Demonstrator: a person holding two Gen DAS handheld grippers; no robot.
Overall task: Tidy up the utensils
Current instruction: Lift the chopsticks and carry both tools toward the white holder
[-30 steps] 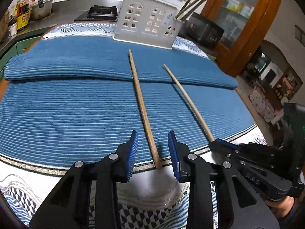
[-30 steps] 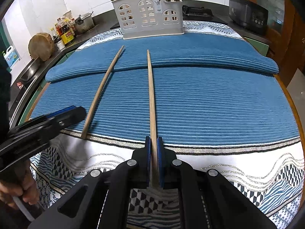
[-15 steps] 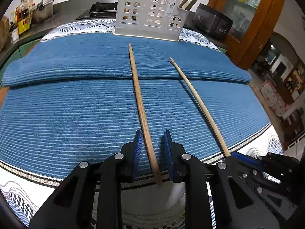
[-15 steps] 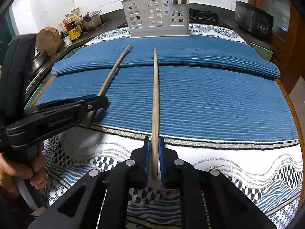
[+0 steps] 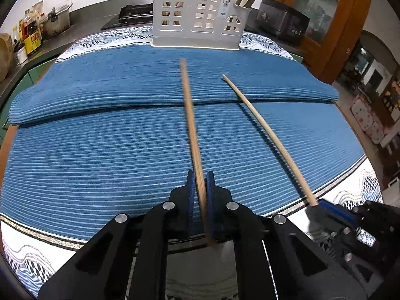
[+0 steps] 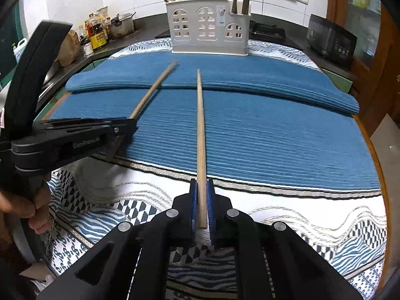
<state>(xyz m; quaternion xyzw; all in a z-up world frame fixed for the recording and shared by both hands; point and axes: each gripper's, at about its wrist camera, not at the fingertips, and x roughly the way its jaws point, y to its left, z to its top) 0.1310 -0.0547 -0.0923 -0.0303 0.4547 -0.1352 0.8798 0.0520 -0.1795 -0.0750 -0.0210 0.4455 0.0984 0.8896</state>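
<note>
Each chopstick is already pinched at its near end. The left chopstick (image 5: 191, 130) runs forward from between the left gripper (image 5: 200, 195) fingers; the right chopstick (image 6: 200, 135) likewise from the right gripper (image 6: 201, 200). Both tips point at the white utensil holder (image 6: 208, 28) well ahead of the fingers, over the blue mat (image 6: 262, 135). The next move is probably to carry them forward, tip them upright and drop them into a compartment.
</note>
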